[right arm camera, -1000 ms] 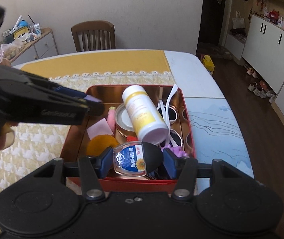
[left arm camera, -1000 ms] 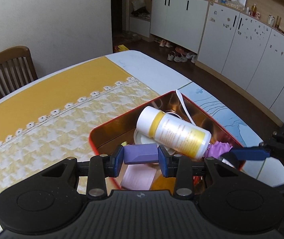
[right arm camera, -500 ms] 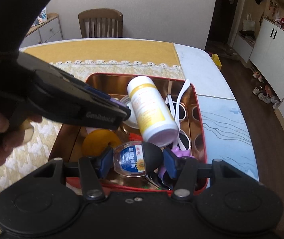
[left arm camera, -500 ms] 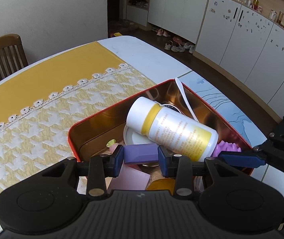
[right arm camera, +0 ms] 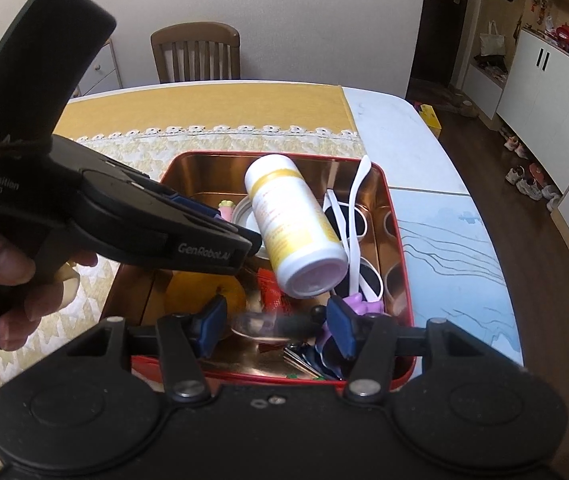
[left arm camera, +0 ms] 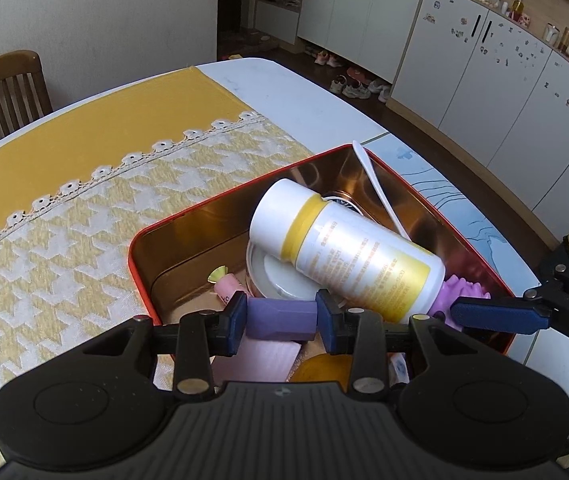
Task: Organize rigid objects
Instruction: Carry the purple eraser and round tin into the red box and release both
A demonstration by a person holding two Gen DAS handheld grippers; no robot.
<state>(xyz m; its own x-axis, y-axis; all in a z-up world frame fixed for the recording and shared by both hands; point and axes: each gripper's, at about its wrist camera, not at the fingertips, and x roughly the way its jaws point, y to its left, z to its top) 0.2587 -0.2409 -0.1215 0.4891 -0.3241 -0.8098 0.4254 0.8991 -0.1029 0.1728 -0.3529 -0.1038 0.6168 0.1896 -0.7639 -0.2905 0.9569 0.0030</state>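
Right wrist view: our right claw had just widened, releasing the blurred dark bottle into the red metal tin. Our left claw gripped the purple block above it, next to deposit.

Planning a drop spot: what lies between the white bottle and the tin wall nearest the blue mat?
A white spoon and white-rimmed black discs, seen in the right wrist view.
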